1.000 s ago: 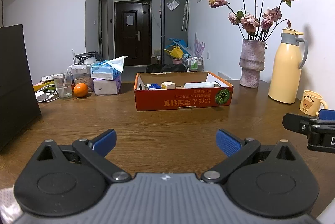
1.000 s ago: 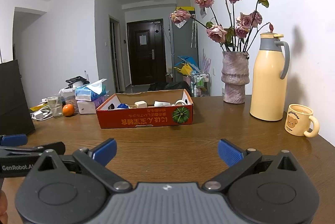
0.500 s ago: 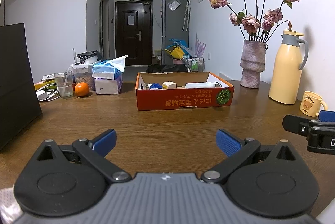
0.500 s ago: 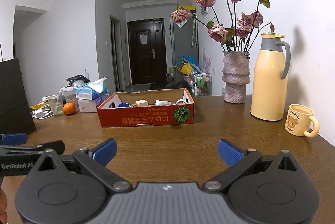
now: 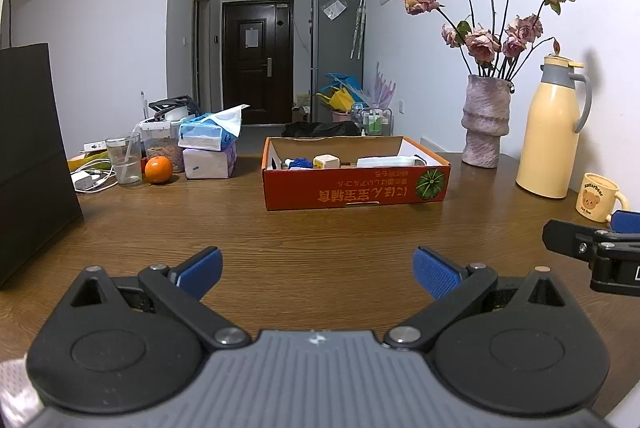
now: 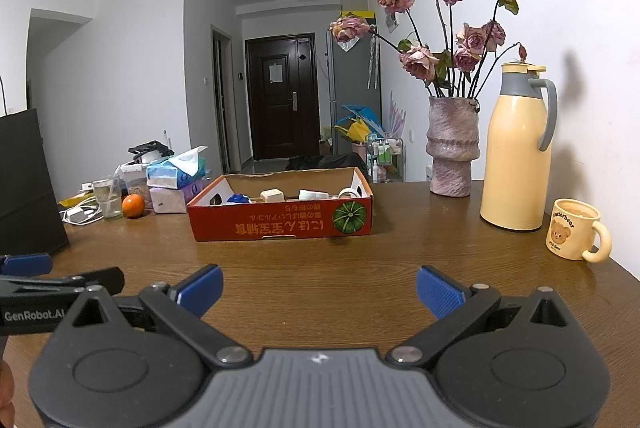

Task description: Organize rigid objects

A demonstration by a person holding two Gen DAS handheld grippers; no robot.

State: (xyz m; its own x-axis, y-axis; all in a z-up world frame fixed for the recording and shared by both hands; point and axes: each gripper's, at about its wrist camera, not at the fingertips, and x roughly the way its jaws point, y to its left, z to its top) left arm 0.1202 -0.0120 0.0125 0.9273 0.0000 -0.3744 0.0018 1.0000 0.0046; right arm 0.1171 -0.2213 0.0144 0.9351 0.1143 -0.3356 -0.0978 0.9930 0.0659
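Left wrist view: the left gripper [image 5: 318, 270] spreads wide and empty over the table [image 5: 240, 228]; the box [image 5: 356, 184] of small items sits mid-table.

Right wrist view: the right gripper [image 6: 320, 288] likewise gapes wide, empty; mug [image 6: 576, 230] by the right edge.

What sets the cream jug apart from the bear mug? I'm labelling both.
The thermos jug is tall, with a grey collar and grey handle; the bear mug is short, open-topped, with a bear print and cream handle. The jug stands farther back. Both are cream, upright, on the table by the wall.
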